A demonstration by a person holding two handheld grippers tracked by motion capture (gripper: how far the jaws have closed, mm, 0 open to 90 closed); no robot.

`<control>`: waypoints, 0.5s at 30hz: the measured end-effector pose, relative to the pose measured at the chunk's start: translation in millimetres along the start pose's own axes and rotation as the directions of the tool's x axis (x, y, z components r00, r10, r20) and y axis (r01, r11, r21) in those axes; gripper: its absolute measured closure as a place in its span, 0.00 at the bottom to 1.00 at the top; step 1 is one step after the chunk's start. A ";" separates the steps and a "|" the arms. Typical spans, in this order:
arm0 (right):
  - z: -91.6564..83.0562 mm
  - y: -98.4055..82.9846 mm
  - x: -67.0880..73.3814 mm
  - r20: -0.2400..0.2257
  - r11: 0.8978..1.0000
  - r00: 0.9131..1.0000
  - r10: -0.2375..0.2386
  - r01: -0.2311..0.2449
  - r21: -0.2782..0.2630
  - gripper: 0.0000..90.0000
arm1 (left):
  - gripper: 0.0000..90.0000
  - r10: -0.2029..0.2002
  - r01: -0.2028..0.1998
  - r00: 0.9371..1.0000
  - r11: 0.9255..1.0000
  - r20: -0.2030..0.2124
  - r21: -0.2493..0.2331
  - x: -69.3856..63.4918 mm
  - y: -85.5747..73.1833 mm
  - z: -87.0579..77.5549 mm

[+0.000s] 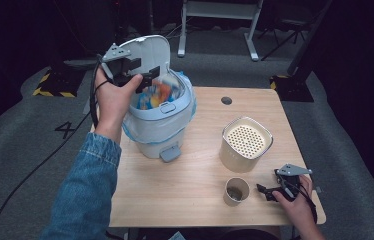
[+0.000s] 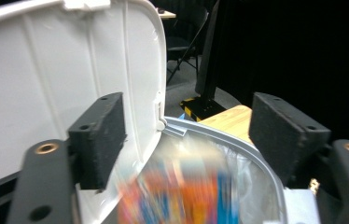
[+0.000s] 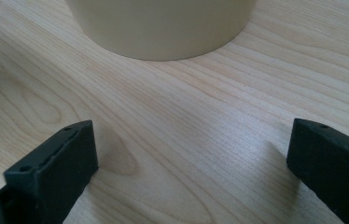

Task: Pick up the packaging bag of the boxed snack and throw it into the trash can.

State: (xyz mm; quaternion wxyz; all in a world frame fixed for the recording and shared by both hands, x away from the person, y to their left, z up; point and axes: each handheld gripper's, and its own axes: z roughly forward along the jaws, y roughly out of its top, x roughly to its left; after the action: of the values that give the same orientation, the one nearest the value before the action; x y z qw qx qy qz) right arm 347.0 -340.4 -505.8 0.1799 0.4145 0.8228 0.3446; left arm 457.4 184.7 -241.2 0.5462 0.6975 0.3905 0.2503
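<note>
While above bin [image 1: 157,125], open claw [image 1: 142,72].

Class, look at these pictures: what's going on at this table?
A person is dropping rubbish into a small white bin whose lid stands open. The left tool hangs open over the bin's mouth, a blurred colourful packet below it. The right tool rests open on the table beside a paper cup.

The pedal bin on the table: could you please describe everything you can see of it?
The pedal bin is pale blue-white plastic and stands upright at the table's far left. Its lid is swung up and back, a grey pedal juts from its base, and a clear liner folds over the rim. Blurred orange-and-blue packaging lies inside.
</note>
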 end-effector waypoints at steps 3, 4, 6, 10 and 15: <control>0.0 0.0 0.0 0.000 1.000 1.000 0.000 0.000 0.000 0.02 | 0.29 0.030 -0.030 0.999 1.000 0.014 0.009 -1.9 -1.6 -9.0; 0.0 0.0 0.0 0.000 1.000 1.000 0.000 0.000 0.000 0.02 | 0.29 0.044 -0.044 0.999 0.999 0.022 0.014 -2.8 -2.4 -12.7; 0.0 0.0 0.0 0.000 1.000 1.000 0.000 0.000 0.000 0.02 | 0.29 0.061 -0.062 0.997 0.998 0.048 0.021 -4.3 -4.9 -19.8; 0.0 0.1 -0.1 0.000 1.000 1.000 0.000 0.000 0.001 0.02 | 0.29 0.097 -0.103 0.990 0.994 0.106 0.049 -7.9 -11.7 -35.3; 0.0 0.1 0.0 0.000 1.000 1.000 0.000 0.000 0.001 0.02 | 0.29 0.136 -0.148 0.978 0.987 0.159 0.066 -14.8 -20.4 -53.0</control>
State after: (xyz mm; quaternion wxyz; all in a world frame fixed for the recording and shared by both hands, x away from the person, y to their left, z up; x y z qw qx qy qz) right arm 347.1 -340.4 -505.7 0.1797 0.4147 0.8230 0.3441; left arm 402.4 204.6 -244.9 0.5282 0.7614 0.3056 0.2189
